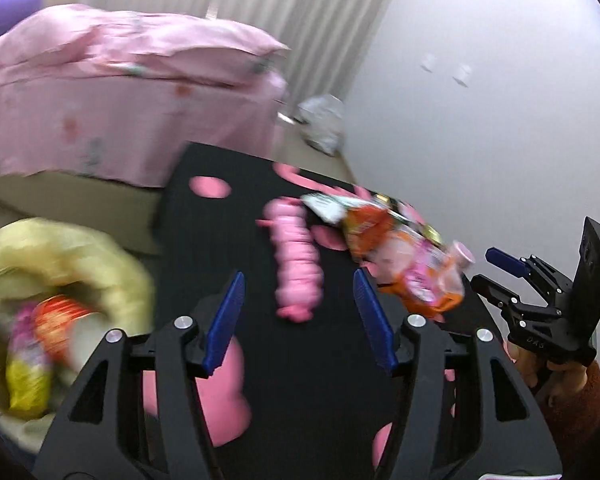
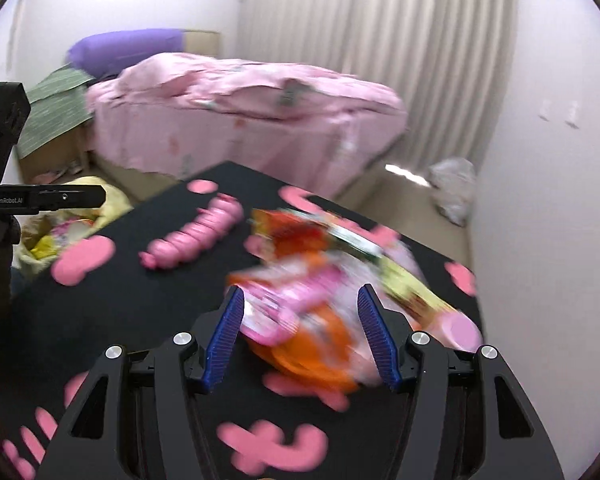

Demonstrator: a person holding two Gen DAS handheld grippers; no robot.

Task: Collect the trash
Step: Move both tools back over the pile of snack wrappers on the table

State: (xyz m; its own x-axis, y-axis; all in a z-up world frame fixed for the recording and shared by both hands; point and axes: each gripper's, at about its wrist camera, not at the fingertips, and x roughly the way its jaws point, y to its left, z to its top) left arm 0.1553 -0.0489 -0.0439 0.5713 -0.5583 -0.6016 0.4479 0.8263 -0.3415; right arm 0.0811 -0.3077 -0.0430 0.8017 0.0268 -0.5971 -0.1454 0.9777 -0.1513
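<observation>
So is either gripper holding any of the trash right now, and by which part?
Nothing is held. The left gripper has open jaws over bare black table. The right gripper has jaws open around the wrapper pile, not gripping.

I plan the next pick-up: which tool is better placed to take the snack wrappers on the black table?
Right tool: its open fingers already frame the wrappers. Left tool faces bare table.

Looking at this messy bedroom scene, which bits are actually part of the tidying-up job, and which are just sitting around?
Part of the job:
- pile of snack wrappers on the black table
- yellow trash bag, wrappers already inside
- left hand-held gripper, open
- right hand-held gripper, open before the pile

Just lying about:
- pink caterpillar toy
- pink bed
- purple pillow
- grey bag by the wall
</observation>
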